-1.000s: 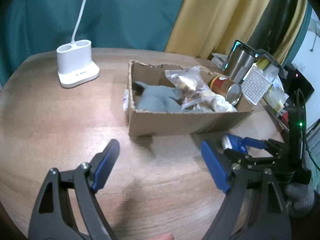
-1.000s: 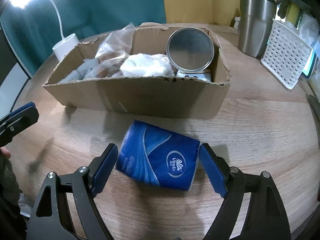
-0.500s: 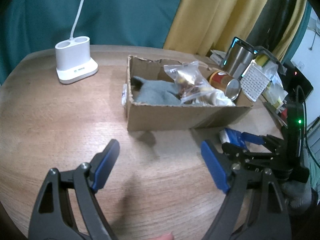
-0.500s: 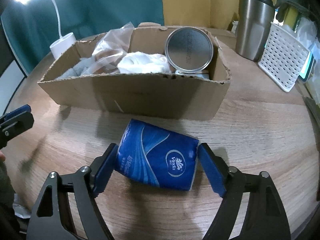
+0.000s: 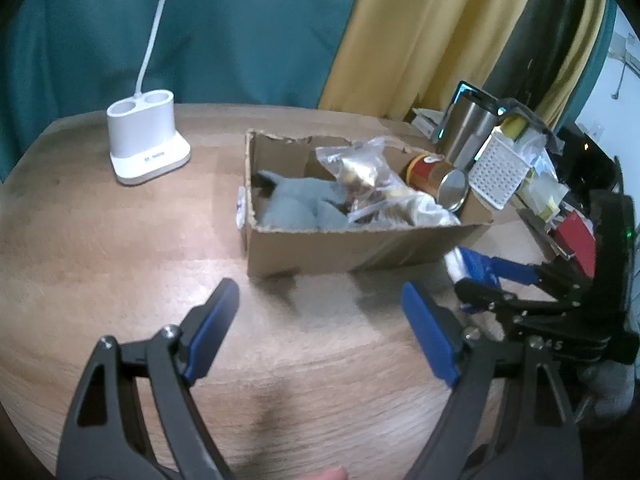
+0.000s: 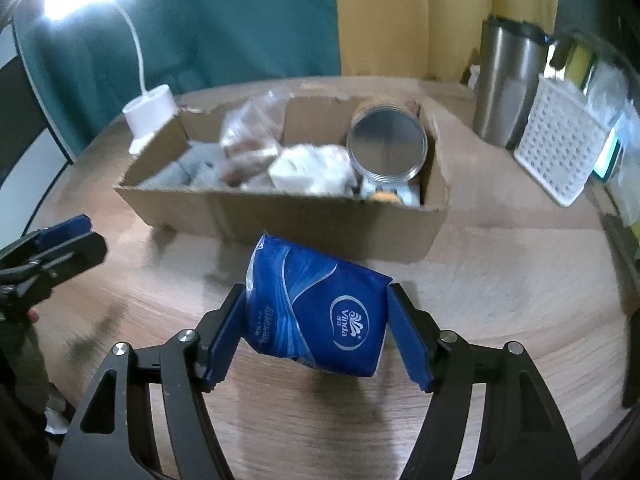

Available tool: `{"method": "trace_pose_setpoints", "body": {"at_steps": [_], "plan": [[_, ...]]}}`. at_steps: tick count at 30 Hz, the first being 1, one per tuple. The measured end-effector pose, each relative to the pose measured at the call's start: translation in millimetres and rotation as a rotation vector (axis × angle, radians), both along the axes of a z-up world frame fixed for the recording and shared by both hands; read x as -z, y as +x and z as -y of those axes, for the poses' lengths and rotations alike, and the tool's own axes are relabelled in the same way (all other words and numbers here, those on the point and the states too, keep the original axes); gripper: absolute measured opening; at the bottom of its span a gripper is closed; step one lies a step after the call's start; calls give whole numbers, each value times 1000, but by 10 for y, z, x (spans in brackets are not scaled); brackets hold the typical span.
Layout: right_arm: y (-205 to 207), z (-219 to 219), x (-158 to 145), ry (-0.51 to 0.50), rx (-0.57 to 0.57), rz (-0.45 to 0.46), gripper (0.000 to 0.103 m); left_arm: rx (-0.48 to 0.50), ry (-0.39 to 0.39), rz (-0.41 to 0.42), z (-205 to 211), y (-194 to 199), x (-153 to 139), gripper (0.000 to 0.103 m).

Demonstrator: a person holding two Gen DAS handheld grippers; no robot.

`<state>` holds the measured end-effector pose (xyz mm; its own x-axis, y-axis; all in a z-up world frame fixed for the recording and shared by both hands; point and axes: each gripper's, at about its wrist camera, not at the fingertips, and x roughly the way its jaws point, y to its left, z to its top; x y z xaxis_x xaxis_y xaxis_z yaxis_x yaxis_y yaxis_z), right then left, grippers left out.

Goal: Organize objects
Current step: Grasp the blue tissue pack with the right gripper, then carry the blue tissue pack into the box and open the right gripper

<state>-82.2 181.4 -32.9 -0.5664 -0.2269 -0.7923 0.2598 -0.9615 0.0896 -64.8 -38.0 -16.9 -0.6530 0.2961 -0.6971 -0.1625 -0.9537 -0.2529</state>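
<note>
The right gripper [image 6: 316,332] closes on the blue tissue pack [image 6: 320,312], and the left gripper [image 5: 320,332] waits with wide jaws.

The blue pads already press the two ends of the tissue pack while the jaws are closing. The pack is tilted, just in front of the cardboard box [image 6: 320,220], and it looks lifted off the wooden table [image 6: 520,280], but I cannot tell this surely. Inside the box lie a tin can [image 6: 386,146] at 1 o'clock, a clear snack bag [image 6: 248,136] at 11 o'clock and a grey cloth [image 5: 296,204]. The left gripper has nothing between its fingers. A white lamp base [image 5: 146,142] stands at 10 o'clock from it, well apart from the box.
</note>
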Motion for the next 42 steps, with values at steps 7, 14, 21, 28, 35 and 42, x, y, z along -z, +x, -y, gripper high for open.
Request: {"method": "trace_pose_setpoints", "body": {"at_steps": [7,14,21,28,35,42], "plan": [[11,144,-320,-1,-36,-61,72,-8,8,-30,81,-27,-119,85],[-124,382,-490,6,-74,-91,72,-29,8,-54,266,-93,-190,85],[-341,691,-532,6,-110,-95,72,-61,2,-52,509,-153,-187,85],[-582,1009,-473,5,-148,-79,72,-101,4,-35,727,-243,-134,85],[-770,1187,-305,5,-161,-40,73,-131,0,-13,857,-317,-56,85],[-827,1238,-169,-14,-180,-8,78,-137,0,7,864,-337,5,85]]}}
